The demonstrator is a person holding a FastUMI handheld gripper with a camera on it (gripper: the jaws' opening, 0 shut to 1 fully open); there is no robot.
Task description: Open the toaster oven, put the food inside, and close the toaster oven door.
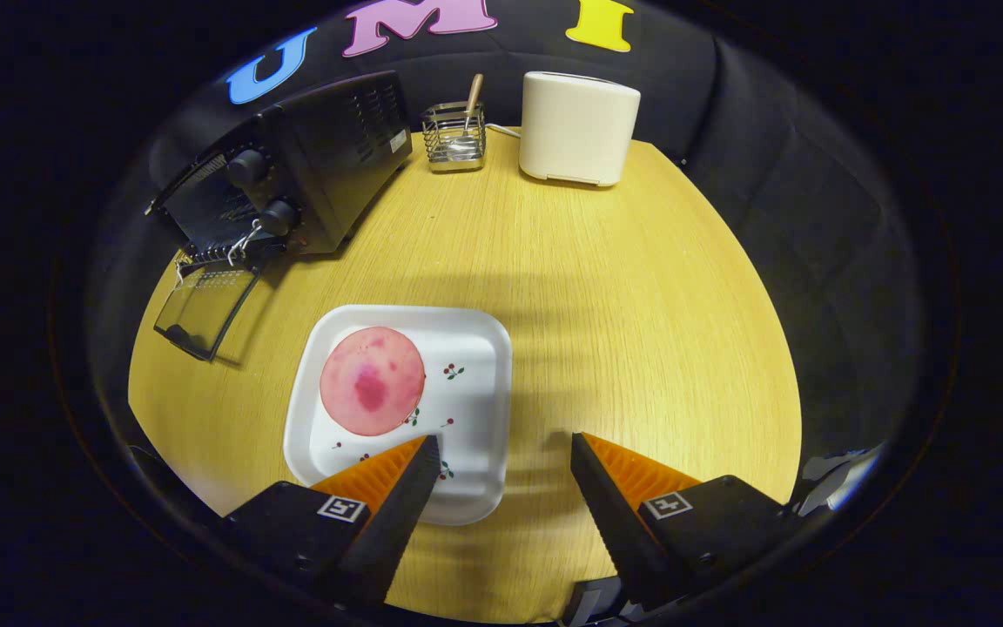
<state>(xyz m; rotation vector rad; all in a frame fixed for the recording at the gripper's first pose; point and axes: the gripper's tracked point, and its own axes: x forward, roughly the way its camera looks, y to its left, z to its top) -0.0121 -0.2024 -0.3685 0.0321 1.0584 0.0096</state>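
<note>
The oven (pixel 292 187) door (pixel 205 306) already lies open on the counter (pixel 623 287). The gripper (pixel 501 461) hovers with jaws spread and empty, near the plate (pixel 480 348) holding the round food (pixel 372 380). Best approach low and pinch the food's edge gently.

Gripper (pixel 501 448) fingers spread wide, holding nothing, above the plate's (pixel 475 409) near edge; pink food (pixel 372 380) on the plate; toaster oven (pixel 292 187) beyond the plate, door (pixel 205 309) down.

Wooden table (pixel 606 287) bearing toaster oven (pixel 319 174) with door down, white plate (pixel 467 366), wire basket (pixel 454 139), cream toaster (pixel 578 126).
</note>
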